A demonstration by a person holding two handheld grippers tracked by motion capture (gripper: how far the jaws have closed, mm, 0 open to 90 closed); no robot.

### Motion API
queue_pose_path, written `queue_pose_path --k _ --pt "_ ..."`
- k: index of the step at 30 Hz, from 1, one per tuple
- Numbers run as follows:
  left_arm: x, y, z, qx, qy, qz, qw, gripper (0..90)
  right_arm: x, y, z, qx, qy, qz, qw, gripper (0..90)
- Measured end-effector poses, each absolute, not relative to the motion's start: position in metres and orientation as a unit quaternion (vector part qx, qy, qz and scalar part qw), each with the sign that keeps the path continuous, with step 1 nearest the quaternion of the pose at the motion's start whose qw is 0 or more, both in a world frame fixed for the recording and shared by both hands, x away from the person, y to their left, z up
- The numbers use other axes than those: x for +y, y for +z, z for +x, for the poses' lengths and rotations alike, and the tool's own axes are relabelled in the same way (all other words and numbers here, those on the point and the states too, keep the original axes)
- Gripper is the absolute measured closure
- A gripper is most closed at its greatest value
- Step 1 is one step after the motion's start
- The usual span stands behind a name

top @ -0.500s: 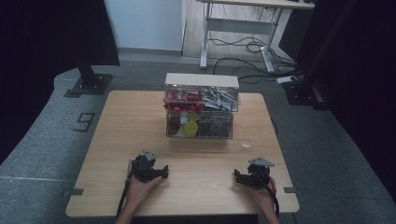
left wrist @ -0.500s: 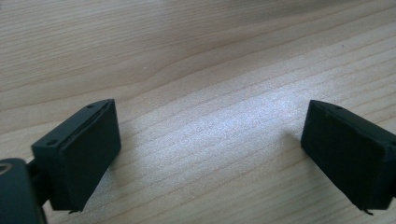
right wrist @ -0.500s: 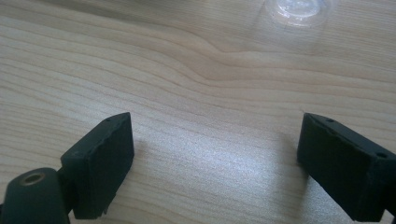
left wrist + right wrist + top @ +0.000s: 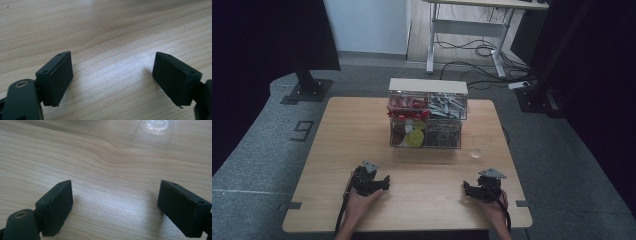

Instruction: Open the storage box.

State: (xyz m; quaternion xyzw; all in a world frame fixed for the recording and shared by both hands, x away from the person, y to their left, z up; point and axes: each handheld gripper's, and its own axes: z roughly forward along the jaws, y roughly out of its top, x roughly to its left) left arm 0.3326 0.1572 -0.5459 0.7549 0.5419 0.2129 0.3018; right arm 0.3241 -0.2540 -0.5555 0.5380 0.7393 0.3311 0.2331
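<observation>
Wooden table (image 4: 332, 145) bears one organizer (image 4: 426, 114), one clear cup (image 4: 475, 152), two gaping empty claws: left claw (image 4: 384, 181), right claw (image 4: 466, 189).

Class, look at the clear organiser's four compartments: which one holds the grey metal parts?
The upper right compartment of the organiser: its contents are grey and metallic, while the upper left compartment holds red pieces.

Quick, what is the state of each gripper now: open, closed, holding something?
Left gripper: open, holding nothing, low over the table.
Right gripper: open, holding nothing.

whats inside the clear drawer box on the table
The clear drawer box shows red pieces upper left, grey metal parts upper right, a yellow-green round thing lower left. The lower right drawer is too dark to tell.
</observation>
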Motion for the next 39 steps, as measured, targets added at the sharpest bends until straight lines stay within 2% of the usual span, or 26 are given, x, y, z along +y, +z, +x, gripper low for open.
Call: queue_pose_path --k 2,5,12,17,21,24,27,29,35,39 --pt "0.161 -0.541 0.330 0.554 0.197 0.747 0.312 29.9 -0.254 -0.555 0.324 0.739 0.331 0.538 0.233 13.3" --pt "0.167 -0.534 0.327 0.555 0.183 0.738 0.338 33.4 -0.254 -0.555 0.325 0.739 0.331 0.538 0.232 13.3" --pt "0.177 -0.517 0.317 0.543 0.207 0.723 0.374 37.6 -0.254 -0.555 0.325 0.740 0.331 0.538 0.233 13.5" --pt "0.179 -0.504 0.309 0.532 0.228 0.710 0.401 43.4 -0.254 -0.555 0.325 0.739 0.331 0.539 0.233 13.6" --pt "0.178 -0.499 0.305 0.528 0.225 0.707 0.414 48.5 -0.254 -0.555 0.325 0.739 0.331 0.539 0.233 13.7" --pt "0.176 -0.497 0.302 0.525 0.225 0.708 0.416 54.8 -0.254 -0.555 0.325 0.739 0.331 0.539 0.233 13.7" --pt "0.175 -0.495 0.300 0.517 0.218 0.709 0.428 68.7 -0.254 -0.555 0.325 0.739 0.330 0.539 0.234 13.8" --pt "0.175 -0.493 0.298 0.511 0.217 0.710 0.434 74.7 -0.254 -0.555 0.325 0.739 0.330 0.539 0.234 13.8" --pt "0.172 -0.488 0.294 0.491 0.222 0.718 0.440 85.2 -0.254 -0.555 0.325 0.738 0.330 0.540 0.235 14.0" --pt "0.167 -0.489 0.294 0.486 0.209 0.728 0.436 87.7 -0.254 -0.555 0.325 0.738 0.330 0.540 0.235 14.0"
